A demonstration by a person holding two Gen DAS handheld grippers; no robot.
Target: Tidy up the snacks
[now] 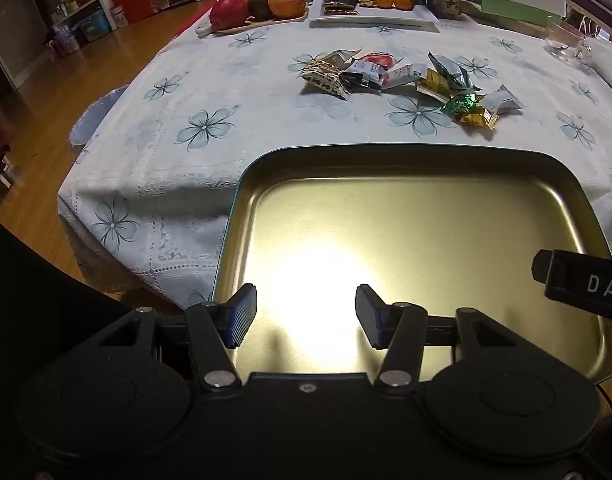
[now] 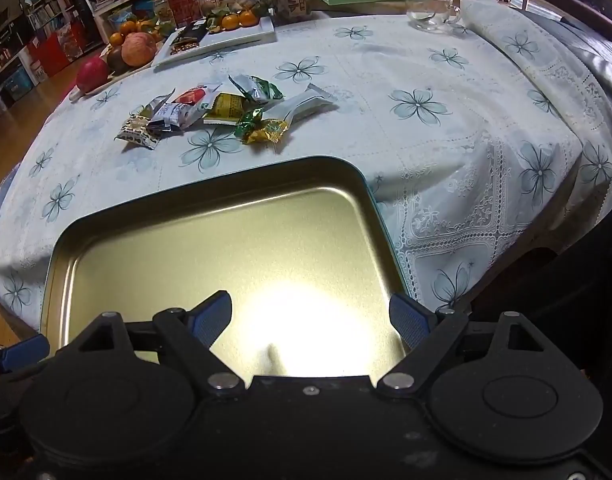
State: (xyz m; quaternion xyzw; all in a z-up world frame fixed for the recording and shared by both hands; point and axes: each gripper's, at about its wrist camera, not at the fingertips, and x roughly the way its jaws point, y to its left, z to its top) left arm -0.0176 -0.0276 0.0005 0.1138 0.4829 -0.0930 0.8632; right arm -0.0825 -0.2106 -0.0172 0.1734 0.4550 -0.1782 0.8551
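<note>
- Nearest, over the tin tray [image 1: 386,168], both tongs hang spread wide and hold nothing: left tongs [image 1: 305,316], right tongs [image 2: 311,320].
- One tray, bare inside, likely set close as the bin for sorting.
- Beyond its far rim, about ten wrapped snacks [image 1: 402,80] lie heaped on the tabletop [image 1: 226,80].
- Farther back, one fruit board [image 1: 262,4], one white plate [image 1: 370,18].

White letters "DAS" stand on the black right claw [image 1: 586,286]. The words on the snack wrappers are too small to read.
</note>
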